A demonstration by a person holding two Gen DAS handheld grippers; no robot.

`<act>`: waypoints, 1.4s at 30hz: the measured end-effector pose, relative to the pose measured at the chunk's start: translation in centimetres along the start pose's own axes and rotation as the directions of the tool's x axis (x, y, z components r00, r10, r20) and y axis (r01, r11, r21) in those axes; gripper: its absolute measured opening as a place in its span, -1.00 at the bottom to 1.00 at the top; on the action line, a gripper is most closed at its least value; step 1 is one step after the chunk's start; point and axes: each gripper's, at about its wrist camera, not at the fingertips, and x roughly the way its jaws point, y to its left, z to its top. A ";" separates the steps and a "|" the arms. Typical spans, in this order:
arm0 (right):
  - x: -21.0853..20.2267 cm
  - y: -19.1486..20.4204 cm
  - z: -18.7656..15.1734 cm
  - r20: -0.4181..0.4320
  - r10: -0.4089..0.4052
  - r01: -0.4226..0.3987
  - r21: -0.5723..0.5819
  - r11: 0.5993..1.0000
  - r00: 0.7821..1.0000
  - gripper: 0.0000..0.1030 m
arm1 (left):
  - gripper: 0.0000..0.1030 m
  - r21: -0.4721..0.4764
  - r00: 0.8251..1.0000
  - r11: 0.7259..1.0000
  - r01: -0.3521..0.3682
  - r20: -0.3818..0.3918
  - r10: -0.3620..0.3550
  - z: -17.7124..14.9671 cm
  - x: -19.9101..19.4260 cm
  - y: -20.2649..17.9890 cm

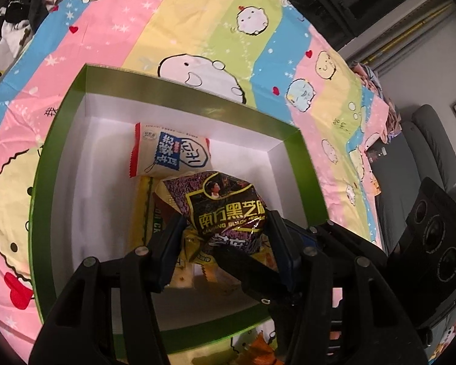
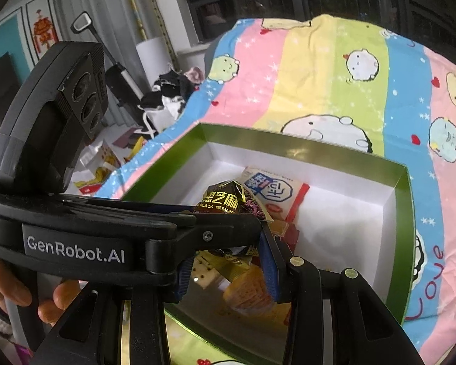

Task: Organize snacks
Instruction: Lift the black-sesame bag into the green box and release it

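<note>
Purple black sesame packet [image 1: 225,210] sits clenched in my left gripper [image 1: 222,237]; right gripper [image 2: 228,276] grasps a yellow snack packet [image 2: 243,286]. I'd lower both well inside the green box [image 1: 60,140] before releasing.

The yellow packets [image 1: 143,213] in the green box [image 1: 173,79] lie mostly hidden under the black sesame bag [image 1: 225,203] and the left claw [image 1: 222,237]. The box's near wall is covered by claw frames. Past the bed, the dark clothes pile [image 2: 170,88] is too blurred to sort out. A hand [image 2: 30,292] is cut off at the right-wrist view's edge.
</note>
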 end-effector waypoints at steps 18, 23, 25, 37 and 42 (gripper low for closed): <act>1.7 -0.8 0.0 -0.054 -0.011 0.015 0.061 0.998 0.998 -0.20 | 0.11 0.000 0.998 0.998 -0.065 -0.024 0.065 0.4 1.5 0.1; 1.6 -0.7 -0.1 -0.053 -0.016 0.020 0.071 0.997 0.998 -0.20 | 0.13 0.004 0.996 0.996 -0.090 -0.013 0.090 0.1 1.3 -0.3; 1.5 -0.7 -0.1 -0.054 -0.018 0.022 0.076 0.997 0.998 -0.20 | 0.19 0.009 0.995 0.995 -0.103 -0.010 0.103 0.0 1.2 -0.5; -0.3 -0.6 -0.4 -0.048 -0.051 0.055 0.084 0.995 0.998 -0.19 | 0.63 0.059 0.975 0.974 -0.219 0.053 0.216 -0.8 -0.8 -1.3; -2.1 -0.8 -1.5 -0.036 -0.079 0.082 0.096 0.992 0.996 -0.02 | 0.75 0.105 0.961 0.958 -0.266 0.110 0.255 -1.7 -2.5 -2.4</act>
